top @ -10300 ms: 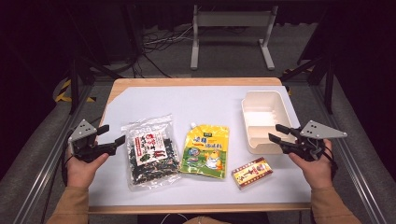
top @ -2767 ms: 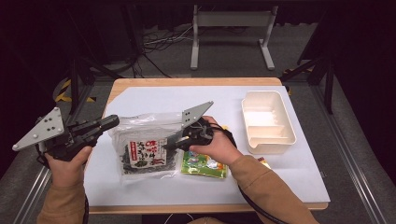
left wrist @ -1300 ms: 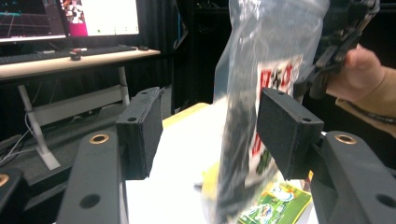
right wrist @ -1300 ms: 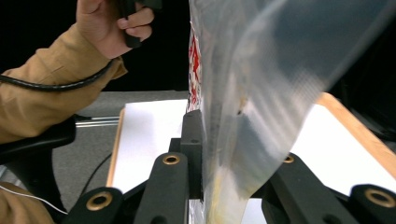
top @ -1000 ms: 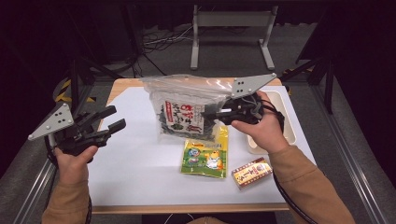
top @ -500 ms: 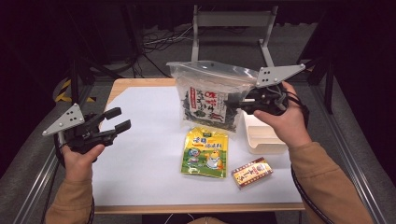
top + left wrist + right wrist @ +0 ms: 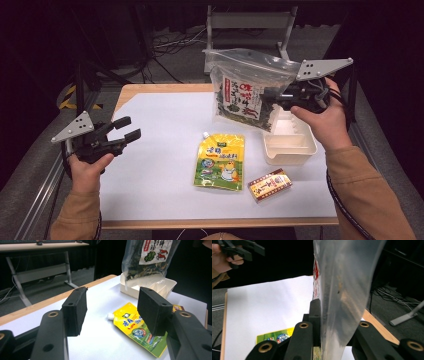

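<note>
Seaweed bag [image 7: 247, 90], a clear plastic pouch with a printed label and dark dried contents, hangs in the air, clamped at its edge between the fingers of the right gripper [image 7: 276, 97]. In the high view the bag sits above the far right part of the worktop [image 7: 160, 125], its lower end over the near-left corner of the white tray [image 7: 292, 145]. The right gripper view shows the pouch [image 7: 342, 290] edge-on, pinched tight between the two black fingers [image 7: 315, 315], with the film rising well above them.

Left gripper [image 7: 129, 131] is held over the left side of the worktop, well apart from the bag. Its fingers stand apart with nothing between them; the left gripper view confirms a clear gap between the two pads [image 7: 76, 308].

White tray, divided into compartments, rests on the right side of the worktop. Whether the bag touches the tray cannot be told.

Yellow spouted pouch [image 7: 221, 161] lies flat near the middle of the worktop, cap toward the far side. Small red-and-yellow box [image 7: 270, 185] lies near its right corner, in front of the tray and not touching it.
</note>
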### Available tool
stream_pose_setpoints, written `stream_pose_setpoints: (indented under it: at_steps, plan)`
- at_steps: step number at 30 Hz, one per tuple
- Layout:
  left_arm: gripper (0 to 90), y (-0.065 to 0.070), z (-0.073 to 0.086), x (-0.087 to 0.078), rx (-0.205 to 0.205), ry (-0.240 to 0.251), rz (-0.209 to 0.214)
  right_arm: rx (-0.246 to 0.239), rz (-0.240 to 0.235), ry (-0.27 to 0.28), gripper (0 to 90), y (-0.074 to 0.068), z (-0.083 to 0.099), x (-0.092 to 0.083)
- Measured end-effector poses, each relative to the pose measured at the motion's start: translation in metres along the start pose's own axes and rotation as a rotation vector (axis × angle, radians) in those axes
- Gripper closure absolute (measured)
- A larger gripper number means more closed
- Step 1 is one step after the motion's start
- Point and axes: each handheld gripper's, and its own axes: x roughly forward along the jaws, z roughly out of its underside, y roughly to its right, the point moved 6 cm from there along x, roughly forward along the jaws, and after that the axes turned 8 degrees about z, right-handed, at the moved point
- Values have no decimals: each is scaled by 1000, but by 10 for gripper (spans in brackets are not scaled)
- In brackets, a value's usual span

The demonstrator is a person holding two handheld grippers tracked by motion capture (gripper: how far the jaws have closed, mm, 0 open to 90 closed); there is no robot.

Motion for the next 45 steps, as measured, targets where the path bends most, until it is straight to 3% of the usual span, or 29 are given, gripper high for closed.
stream_pose_setpoints:
  at_steps: [14,29,45]
  plan:
    - [419,-10,12,8,-36,-29,-6,29,96,-11,769,38,17,-16]
    - [419,-15,17,6,-51,-34,-14,99,168,-7,769,77,42,-27]
    - [416,-17,18,5,-62,-35,-12,188,220,-24,769,105,70,-35]
